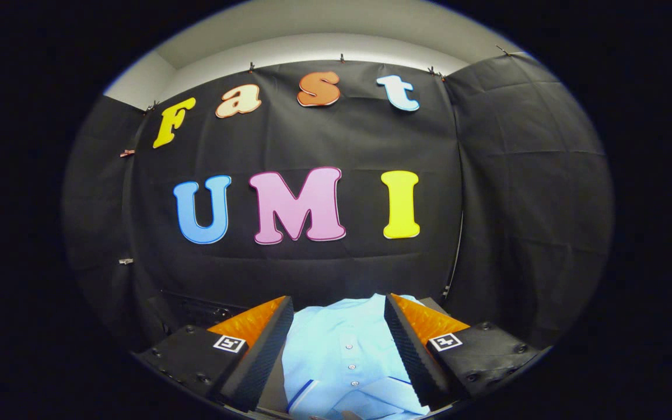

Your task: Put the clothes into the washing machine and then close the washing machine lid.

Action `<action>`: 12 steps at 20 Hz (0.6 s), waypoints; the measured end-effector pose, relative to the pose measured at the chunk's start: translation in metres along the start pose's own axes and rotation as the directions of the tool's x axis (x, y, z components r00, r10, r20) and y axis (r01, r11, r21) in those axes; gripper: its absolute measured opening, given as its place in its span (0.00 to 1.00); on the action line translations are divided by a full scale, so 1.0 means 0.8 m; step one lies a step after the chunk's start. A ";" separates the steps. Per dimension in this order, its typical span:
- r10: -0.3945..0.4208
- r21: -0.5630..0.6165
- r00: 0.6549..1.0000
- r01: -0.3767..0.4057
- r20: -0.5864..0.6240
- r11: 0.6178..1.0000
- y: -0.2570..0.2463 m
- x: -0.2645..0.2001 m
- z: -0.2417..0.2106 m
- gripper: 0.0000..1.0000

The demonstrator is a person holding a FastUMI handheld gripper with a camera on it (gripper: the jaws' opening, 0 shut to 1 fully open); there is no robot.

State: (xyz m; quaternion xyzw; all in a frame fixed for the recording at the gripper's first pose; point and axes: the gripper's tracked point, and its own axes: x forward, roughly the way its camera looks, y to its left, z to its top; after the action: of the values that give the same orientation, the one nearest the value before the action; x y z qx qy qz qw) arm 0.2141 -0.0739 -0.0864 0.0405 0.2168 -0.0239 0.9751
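Observation:
A light blue buttoned shirt point(342, 350) lies below and just ahead of my gripper point(339, 318), showing through the gap between its two fingers. The fingers point(266, 344) have black ribbed pads and orange backs and stand wide apart, with nothing pressed between them. The shirt has a row of small buttons and a darker blue trim near its lower part. What the shirt rests on is hidden by the fingers.
A black cloth wall rises just beyond the shirt and wraps around both sides. A dark boxy object point(196, 309) sits low against the wall behind the left finger. A thin cable point(455, 262) hangs down the wall seam on the right.

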 end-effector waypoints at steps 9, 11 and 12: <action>-0.046 -0.019 0.963 0.043 -0.265 0.999 -0.023 0.082 -0.096 0.98; -0.052 -0.027 0.950 0.046 -0.307 0.999 -0.025 0.092 -0.112 0.99; -0.059 -0.030 0.945 0.052 -0.321 0.998 -0.027 0.095 -0.119 0.99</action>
State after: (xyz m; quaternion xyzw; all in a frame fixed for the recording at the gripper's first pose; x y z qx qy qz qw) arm 0.2417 -0.0891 -0.2060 0.0273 0.3744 -0.0420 0.9259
